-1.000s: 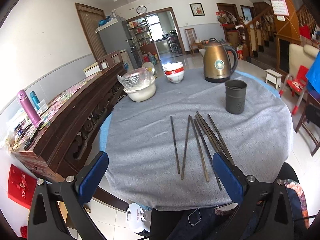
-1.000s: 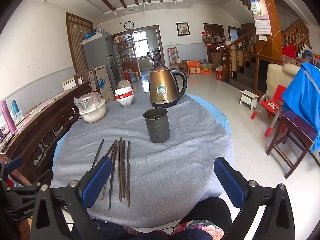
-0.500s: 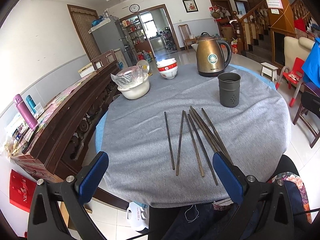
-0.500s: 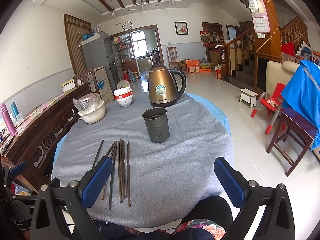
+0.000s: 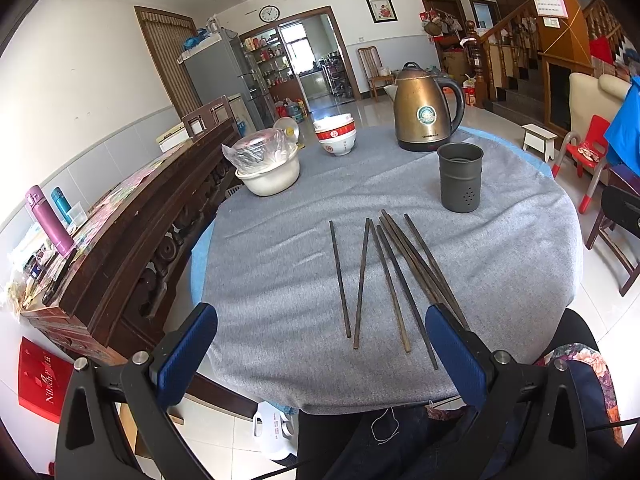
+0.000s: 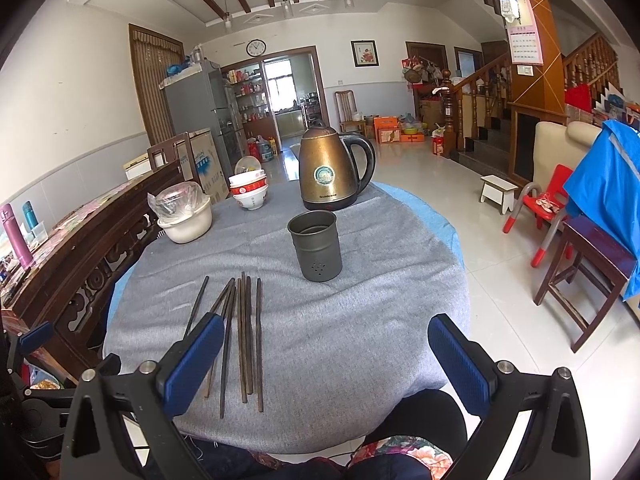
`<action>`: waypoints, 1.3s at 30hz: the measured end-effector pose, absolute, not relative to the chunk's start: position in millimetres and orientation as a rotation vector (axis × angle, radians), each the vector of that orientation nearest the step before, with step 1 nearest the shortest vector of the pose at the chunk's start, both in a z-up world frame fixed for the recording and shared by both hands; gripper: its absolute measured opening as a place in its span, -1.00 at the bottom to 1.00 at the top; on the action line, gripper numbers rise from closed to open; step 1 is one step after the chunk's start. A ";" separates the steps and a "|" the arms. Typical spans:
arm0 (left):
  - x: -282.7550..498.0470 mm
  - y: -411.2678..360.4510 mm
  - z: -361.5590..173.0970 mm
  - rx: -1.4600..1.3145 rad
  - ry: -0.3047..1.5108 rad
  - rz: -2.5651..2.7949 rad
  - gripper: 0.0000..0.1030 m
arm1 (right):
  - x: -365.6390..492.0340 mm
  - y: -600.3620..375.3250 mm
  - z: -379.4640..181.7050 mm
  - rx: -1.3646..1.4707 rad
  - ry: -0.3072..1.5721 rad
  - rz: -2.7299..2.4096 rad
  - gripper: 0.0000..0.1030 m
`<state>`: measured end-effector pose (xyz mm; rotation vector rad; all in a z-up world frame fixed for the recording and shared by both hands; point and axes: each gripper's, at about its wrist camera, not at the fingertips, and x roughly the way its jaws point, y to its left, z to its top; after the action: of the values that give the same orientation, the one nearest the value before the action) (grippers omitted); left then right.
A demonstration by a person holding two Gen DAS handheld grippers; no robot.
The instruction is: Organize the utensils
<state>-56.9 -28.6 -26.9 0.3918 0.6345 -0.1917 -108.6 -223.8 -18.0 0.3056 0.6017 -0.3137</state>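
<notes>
Beside loose chopsticks (image 5: 384, 276), empty holder (image 5: 460, 183).

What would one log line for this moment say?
stage: start | left gripper: open, empty | right gripper: open, empty | chopsticks: loose on grey cloth | holder cup: upright, looks empty

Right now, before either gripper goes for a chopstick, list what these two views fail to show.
- Chopsticks: the near ends of the rightmost ones hide behind the left gripper finger in the left wrist view; the right gripper finger covers others in its view.
- Holder cup: its bottom is too dark to see.
- Kettle label: too small to read.
</notes>
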 end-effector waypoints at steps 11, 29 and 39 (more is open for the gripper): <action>-54.9 -25.8 -28.4 0.385 0.640 -0.189 1.00 | -108.3 -222.6 -19.7 0.307 0.604 -0.311 1.00; -53.8 -24.9 -29.7 0.382 0.645 -0.187 1.00 | -107.1 -215.8 -21.3 0.301 0.607 -0.303 1.00; -47.7 -20.9 -34.2 0.381 0.660 -0.191 1.00 | -98.6 -213.4 -21.9 0.306 0.614 -0.278 1.00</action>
<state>-47.7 -20.9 -34.2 0.3812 0.6600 -0.1914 -98.6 -213.4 -21.9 0.3061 0.6137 -0.2777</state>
